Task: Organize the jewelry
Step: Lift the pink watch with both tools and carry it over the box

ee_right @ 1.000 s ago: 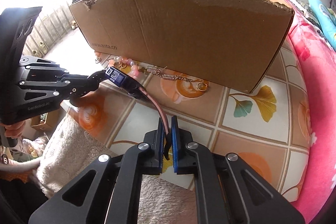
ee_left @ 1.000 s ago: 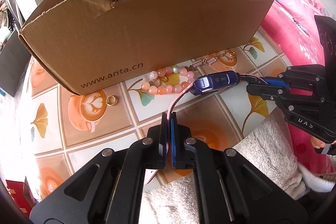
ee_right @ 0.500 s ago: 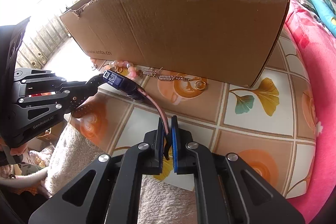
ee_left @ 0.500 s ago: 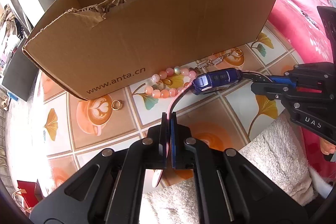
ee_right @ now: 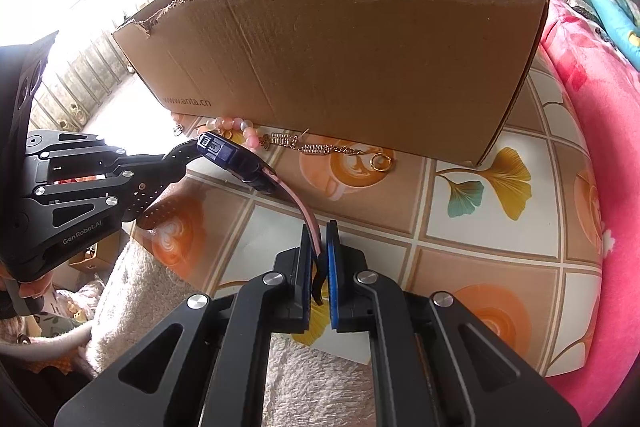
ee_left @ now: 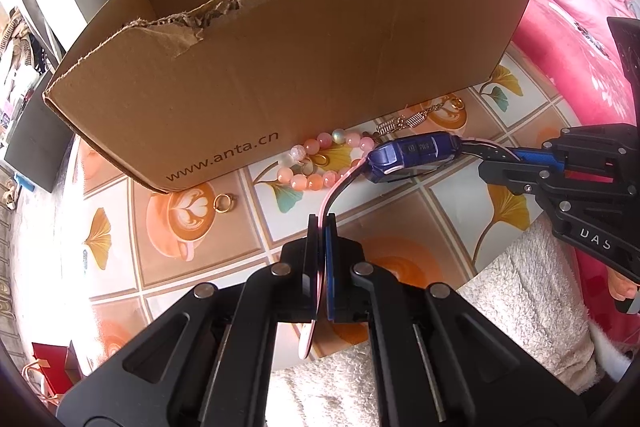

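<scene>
Watch [ee_left: 412,157] is held by its pink straps, one strap per clamped gripper (left [ee_left: 321,227], right [ee_right: 319,235]); light, floppy, case better left untouched.

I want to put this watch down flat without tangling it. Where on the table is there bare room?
Free: the tiles right of the right tool, between the cardboard box and the pink blanket. Crowded: the strip along the box front, with the bead bracelet, gold chain and rings.
</scene>
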`<state>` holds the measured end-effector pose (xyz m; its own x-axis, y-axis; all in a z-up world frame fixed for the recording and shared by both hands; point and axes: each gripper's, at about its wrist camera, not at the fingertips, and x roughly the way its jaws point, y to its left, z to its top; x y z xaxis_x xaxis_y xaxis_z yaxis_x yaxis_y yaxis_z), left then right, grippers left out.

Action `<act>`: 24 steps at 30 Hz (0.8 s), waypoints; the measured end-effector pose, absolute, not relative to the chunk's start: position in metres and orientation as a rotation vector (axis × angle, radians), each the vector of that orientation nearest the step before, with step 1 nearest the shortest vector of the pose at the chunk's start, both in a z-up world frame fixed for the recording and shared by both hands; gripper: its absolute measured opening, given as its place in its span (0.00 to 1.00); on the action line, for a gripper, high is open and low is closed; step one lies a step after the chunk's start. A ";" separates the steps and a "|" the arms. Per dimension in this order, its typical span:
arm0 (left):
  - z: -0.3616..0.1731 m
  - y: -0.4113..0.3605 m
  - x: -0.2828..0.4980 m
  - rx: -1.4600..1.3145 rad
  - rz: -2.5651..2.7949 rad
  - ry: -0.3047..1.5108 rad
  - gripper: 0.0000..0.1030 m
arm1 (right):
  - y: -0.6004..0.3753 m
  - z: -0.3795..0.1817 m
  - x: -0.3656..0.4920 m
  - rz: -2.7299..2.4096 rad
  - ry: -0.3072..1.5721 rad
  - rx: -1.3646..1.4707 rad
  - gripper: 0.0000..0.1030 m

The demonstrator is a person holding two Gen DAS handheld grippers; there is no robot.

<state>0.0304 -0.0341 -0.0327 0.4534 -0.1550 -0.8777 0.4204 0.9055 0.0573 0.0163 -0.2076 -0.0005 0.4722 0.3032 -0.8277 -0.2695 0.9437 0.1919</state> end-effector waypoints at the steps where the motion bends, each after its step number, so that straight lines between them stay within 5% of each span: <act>1: -0.033 -0.034 0.031 0.284 -0.360 1.043 0.02 | -0.208 -0.001 0.016 0.350 1.019 0.038 0.07; 24: 0.002 -0.036 0.013 0.298 -0.392 0.938 0.02 | -0.199 0.029 -0.013 0.302 0.906 -0.002 0.06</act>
